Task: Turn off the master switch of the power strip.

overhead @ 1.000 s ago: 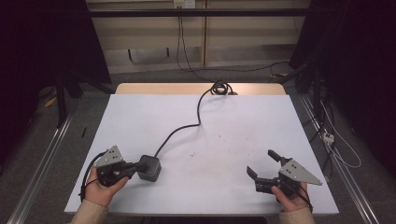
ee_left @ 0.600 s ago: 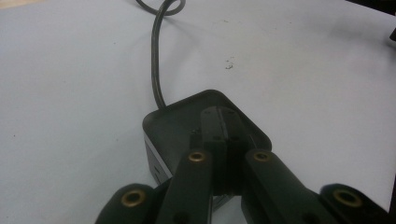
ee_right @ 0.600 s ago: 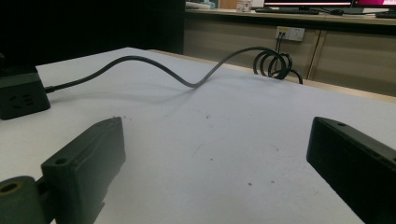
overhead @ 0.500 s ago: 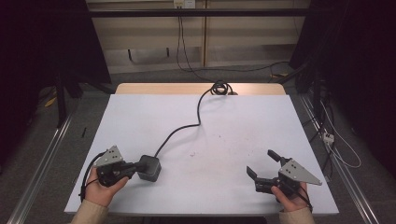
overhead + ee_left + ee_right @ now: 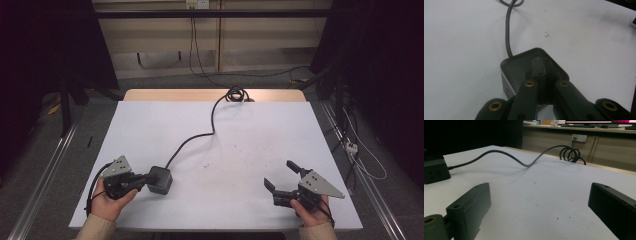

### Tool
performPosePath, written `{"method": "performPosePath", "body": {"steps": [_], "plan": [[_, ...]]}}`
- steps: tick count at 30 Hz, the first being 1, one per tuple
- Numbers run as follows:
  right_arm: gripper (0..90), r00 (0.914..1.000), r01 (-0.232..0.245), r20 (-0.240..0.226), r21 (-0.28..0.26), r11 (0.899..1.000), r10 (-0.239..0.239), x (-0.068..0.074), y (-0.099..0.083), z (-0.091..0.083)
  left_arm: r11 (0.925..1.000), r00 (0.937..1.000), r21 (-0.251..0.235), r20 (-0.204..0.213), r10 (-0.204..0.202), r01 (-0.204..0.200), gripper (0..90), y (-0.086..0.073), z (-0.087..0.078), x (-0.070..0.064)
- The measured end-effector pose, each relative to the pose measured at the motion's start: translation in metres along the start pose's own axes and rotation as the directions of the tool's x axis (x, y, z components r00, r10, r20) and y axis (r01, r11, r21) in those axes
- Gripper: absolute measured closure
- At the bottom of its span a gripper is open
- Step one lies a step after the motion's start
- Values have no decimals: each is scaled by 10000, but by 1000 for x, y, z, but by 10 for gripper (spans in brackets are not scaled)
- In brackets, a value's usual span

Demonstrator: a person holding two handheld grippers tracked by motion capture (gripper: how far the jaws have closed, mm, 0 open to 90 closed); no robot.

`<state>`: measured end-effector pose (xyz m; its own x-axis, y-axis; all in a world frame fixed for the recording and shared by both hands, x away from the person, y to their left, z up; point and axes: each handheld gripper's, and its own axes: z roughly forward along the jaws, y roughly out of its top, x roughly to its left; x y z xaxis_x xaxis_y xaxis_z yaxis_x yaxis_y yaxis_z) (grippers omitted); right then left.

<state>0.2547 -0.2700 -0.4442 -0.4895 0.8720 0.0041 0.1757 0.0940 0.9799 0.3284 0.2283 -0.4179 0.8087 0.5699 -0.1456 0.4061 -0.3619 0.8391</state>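
Note:
A black cube-shaped power socket (image 5: 161, 181) (image 5: 517, 65) (image 5: 434, 172) sits on the white table (image 5: 260, 125) at the front left. Its dark cable (image 5: 199, 138) (image 5: 507, 32) (image 5: 524, 163) snakes away to the far edge. My left gripper (image 5: 149, 178) (image 5: 544, 62) is shut, its jaws pressed together and lying on the socket's top face, with nothing seen between them. At the front right, my right gripper (image 5: 279, 173) (image 5: 540, 192) stands open low over bare table, pointing left toward the socket.
The cable ends in a coil (image 5: 235, 93) (image 5: 571, 153) at the table's far edge, on a strip of bare wood. A wall outlet (image 5: 579, 137) sits behind it. Floor cables (image 5: 350, 145) run along the right side of the table.

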Motion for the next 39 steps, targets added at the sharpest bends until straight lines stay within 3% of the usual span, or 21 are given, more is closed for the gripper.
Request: {"method": "performPosePath", "body": {"steps": [11, 16, 20, 22, 24, 25, 39], "plan": [[41, 10000, 5, 12, -9, 10000, -5, 0, 0, 0, 9999, 10000, 147, -60, -27, 28, 900, 2, 2, -3], [41, 10000, 2, 43, -5, 10000, -2, 0, 0, 0, 9995, 9996, 204, -177, 231, -227, 900, 2, 2, -4], [41, 10000, 3, 22, -34, 10000, -3, 0, 1, 0, 10000, 10000, 69, -68, -43, 43, 900, 1, 1, -3], [41, 10000, -2, 6, -28, 10000, 2, -1, 1, 0, 9995, 9995, 195, -206, 236, -232, 900, 3, 2, -5], [41, 10000, -14, 38, -20, 10000, 14, -1, 0, 0, 9999, 9998, 144, -176, 63, -61, 900, 3, 1, -5], [41, 10000, 8, 40, 4, 10000, -8, -2, 0, 0, 9997, 9998, -123, 44, -204, 205, 900, 3, 0, -3], [41, 10000, -37, 44, -26, 10000, 37, -2, 0, -1, 9997, 9996, -159, 183, -191, 194, 900, 5, 2, -7]]}}
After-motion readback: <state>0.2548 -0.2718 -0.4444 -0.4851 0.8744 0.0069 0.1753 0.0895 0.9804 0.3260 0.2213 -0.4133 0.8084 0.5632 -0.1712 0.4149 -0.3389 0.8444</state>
